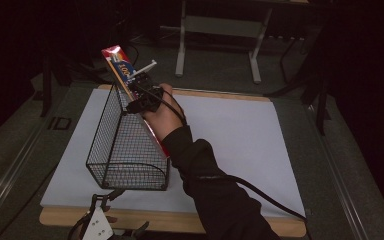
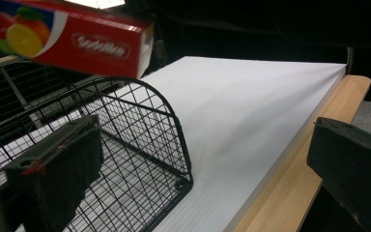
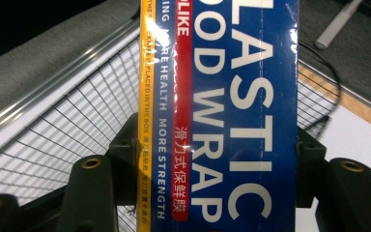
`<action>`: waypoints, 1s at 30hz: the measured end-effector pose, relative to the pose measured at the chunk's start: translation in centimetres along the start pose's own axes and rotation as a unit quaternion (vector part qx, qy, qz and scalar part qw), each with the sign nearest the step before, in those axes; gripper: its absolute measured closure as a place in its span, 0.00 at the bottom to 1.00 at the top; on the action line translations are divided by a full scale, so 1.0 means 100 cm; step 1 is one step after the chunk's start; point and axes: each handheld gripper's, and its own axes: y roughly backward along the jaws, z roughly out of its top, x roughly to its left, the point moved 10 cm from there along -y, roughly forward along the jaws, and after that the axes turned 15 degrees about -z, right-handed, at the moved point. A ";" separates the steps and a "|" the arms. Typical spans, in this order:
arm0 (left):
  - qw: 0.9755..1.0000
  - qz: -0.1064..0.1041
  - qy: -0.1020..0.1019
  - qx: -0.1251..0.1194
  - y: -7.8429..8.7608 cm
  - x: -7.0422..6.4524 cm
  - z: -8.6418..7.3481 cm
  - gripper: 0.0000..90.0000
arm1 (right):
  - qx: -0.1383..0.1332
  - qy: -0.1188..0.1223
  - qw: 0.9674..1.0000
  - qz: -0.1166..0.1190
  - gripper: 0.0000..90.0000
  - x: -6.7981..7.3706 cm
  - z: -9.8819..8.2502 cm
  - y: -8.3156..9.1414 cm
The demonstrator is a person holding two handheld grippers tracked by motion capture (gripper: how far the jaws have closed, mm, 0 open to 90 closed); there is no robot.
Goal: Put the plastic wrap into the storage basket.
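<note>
A long red and blue plastic wrap box [image 1: 122, 67] slants over the right rim of a black wire basket [image 1: 125, 145], its top end raised toward the back. My right gripper [image 1: 145, 95], in a hand with a dark sleeve, is shut on the box near its middle. In the right gripper view the box [image 3: 232, 96] fills the space between the jaws of my right gripper [image 3: 217, 164], with the basket mesh [image 3: 67, 125] below. My left gripper [image 1: 105, 197] rests at the table's front edge by the basket's near end. My left gripper [image 2: 205, 169] stands open with nothing gripped, facing the basket [image 2: 140, 140] and the box [image 2: 77, 41].
The basket stands on a white board [image 1: 240, 135] over a wooden tabletop [image 1: 180, 222]. A metal stand's legs [image 1: 217, 30] rise behind the table. A black cable [image 1: 260, 192] trails from the right gripper along the sleeve. The board's right half is bare.
</note>
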 end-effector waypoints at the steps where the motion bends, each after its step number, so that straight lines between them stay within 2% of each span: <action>1: 1.000 -0.001 -0.001 -0.001 0.000 0.000 0.000 0.00 | -0.003 -0.001 1.000 0.002 0.44 0.004 0.000 -0.001; 8: 1.000 -0.003 0.000 -0.002 0.000 -0.001 0.000 0.00 | -0.023 -0.026 0.999 0.008 0.44 0.021 -0.003 -0.016; 13: 1.000 -0.004 0.000 -0.002 0.000 -0.001 0.000 0.00 | -0.007 -0.039 0.999 0.018 0.44 0.029 -0.013 -0.030; 20: 1.000 -0.005 -0.001 -0.001 0.000 -0.001 0.000 0.00 | 0.009 -0.032 0.999 0.025 0.44 0.043 -0.029 -0.046; 27: 1.000 -0.006 -0.003 0.002 0.000 -0.002 0.000 0.00 | 0.024 -0.029 0.999 0.024 0.44 0.046 -0.042 -0.056; 30: 1.000 -0.007 -0.004 0.004 -0.001 -0.003 0.000 0.00 | 0.032 -0.036 0.998 0.030 0.44 0.046 -0.046 -0.059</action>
